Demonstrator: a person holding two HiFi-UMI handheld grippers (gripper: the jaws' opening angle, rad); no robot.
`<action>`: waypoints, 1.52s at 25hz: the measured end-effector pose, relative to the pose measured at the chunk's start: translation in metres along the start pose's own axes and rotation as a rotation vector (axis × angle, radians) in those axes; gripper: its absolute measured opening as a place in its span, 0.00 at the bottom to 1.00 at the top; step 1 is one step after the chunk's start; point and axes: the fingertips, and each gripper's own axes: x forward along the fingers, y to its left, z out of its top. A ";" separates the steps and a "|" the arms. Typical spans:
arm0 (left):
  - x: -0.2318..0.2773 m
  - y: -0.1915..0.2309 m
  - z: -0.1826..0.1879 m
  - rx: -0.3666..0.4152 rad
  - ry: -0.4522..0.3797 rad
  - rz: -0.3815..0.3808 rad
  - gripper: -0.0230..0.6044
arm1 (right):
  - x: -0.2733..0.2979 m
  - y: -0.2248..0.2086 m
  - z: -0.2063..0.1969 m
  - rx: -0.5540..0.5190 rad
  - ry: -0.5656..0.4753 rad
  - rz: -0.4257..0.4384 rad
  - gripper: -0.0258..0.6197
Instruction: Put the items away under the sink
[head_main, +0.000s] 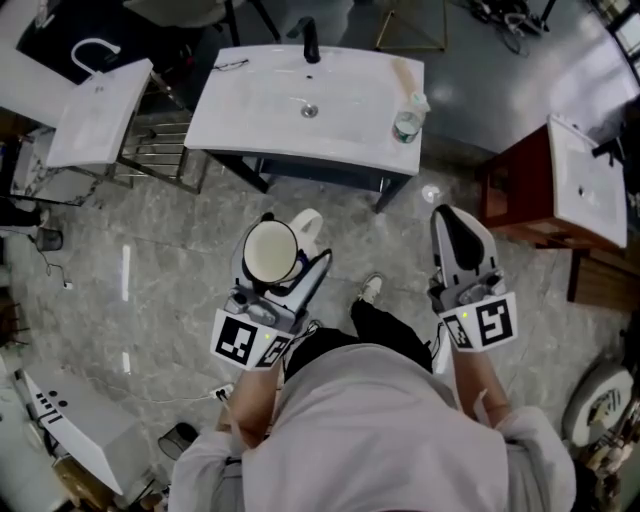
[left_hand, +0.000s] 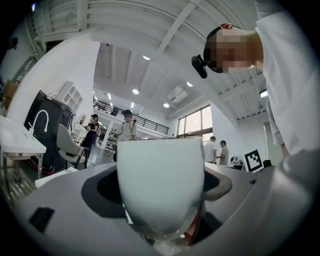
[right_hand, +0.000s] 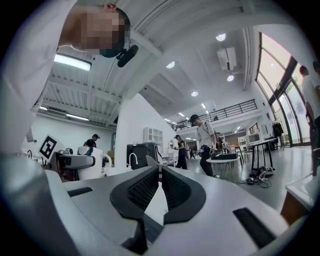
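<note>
Left gripper view shows the left tool (head_main: 296, 262) clenched on a white mug (left_hand: 161, 185), with the jaw pads pressing its wall from both sides. In the head view the mug (head_main: 268, 252) is carried mouth-up over the floor, well short of the sink counter (head_main: 260, 110). The right tool (right_hand: 160, 180) is clenched with its pads together and nothing between them.

Handling:
- Treat the mug as rigid, glazed and probably ceramic. It is likely slippery and will chip if knocked.
- It appears empty, so expect a moderate weight.
- Keep your hold across the body, clear of the handle (head_main: 308, 225).

Surroundings:
- A glass (head_main: 406, 125) stands at the right end of the counter, with a faucet (head_main: 311, 42) at the back edge.
- The space beneath the counter is dark. You cannot tell from here whether it has a shelf.
- The dark frame legs (head_main: 385, 190) flank the opening. Pass the mug between them.
- A red-brown cabinet (head_main: 520, 190) stands near on the right.
</note>
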 end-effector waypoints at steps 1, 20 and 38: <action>0.008 0.000 0.000 0.007 -0.002 0.008 0.68 | 0.005 -0.006 -0.002 0.007 -0.002 0.014 0.11; 0.049 0.097 -0.083 0.032 0.079 -0.055 0.68 | 0.099 0.004 -0.075 -0.044 0.085 0.030 0.11; 0.057 0.150 -0.287 0.049 0.070 -0.122 0.68 | 0.098 0.009 -0.241 -0.136 0.059 0.009 0.11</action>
